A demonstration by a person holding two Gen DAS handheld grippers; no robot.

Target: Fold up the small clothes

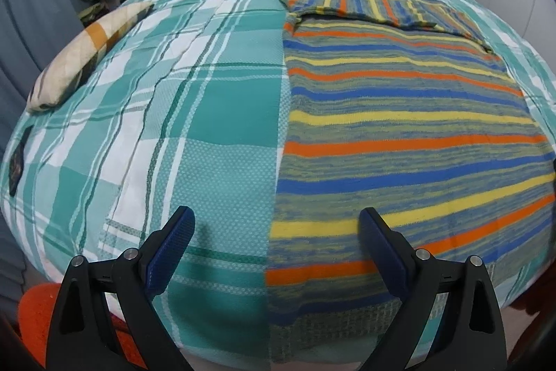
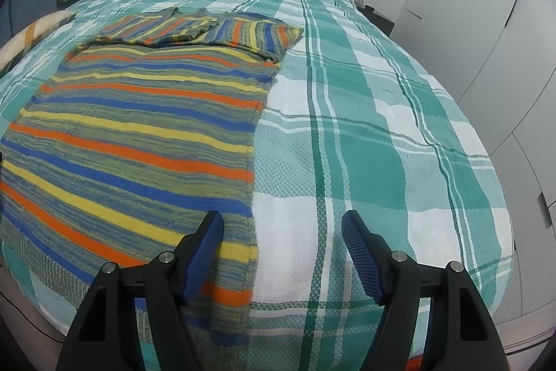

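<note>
On the bed (image 1: pixel 215 113), spread over a teal-and-white plaid cover, lies a striped knit sweater (image 1: pixel 399 113), laid out flat with its hem toward the near edge. Stripes run across it in orange, yellow, blue and a mottled grey-green. Both sleeves are folded in across the top, so the far end looks like a tidy band with the stripes running the other way. The body looks pretty smooth, no big wrinkles, and the side edges are straight.

Left tongs (image 1: pixel 278 228) are wide open with nothing between the blue pads, angled down over the near edge of the bed; the sweater's side edge runs right through the gap, and you can't really tell if either pad touches the fabric. Right tongs (image 2: pixel 282 232) are the same deal on the sweater's other side: open, empty, pointing down, straddling that side edge near the hem corner. A patterned pillow (image 1: pixel 87 54) sits off to the side of the bed.
</note>
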